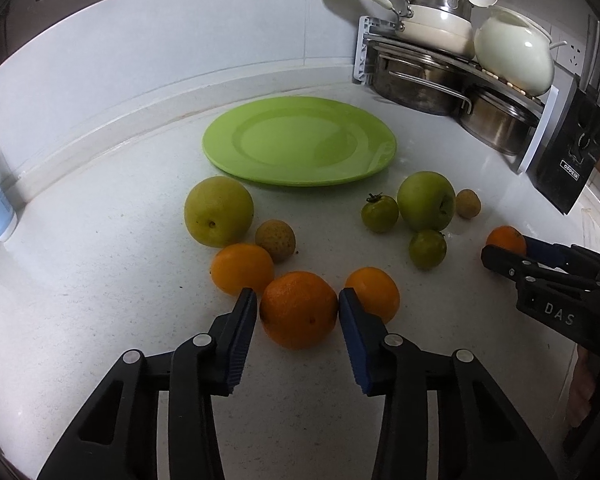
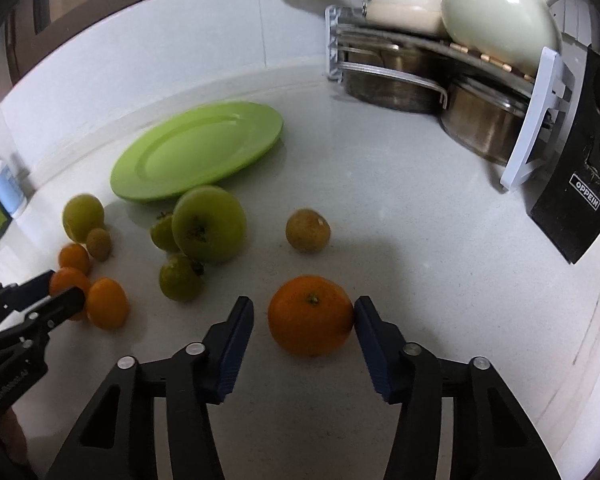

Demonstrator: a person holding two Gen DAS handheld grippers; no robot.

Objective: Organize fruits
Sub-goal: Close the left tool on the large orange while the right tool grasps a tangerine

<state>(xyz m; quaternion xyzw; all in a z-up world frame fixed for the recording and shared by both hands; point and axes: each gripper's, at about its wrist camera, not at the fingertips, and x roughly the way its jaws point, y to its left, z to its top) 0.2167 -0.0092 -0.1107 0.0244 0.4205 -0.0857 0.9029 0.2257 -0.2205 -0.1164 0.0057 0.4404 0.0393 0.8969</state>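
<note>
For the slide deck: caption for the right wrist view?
Right gripper straddles an orange on the counter, green plate empty.

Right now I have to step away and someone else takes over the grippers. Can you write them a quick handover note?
Left gripper: pads against both sides of the middle orange, apparently gripped, not lifted off the counter.
Right gripper: open around the lone orange; only one pad touches it.
Green plate: holds nothing.
Done: no fruit placed yet.
Left: all the fruit, including the green apple, sits loose on the counter.
</note>
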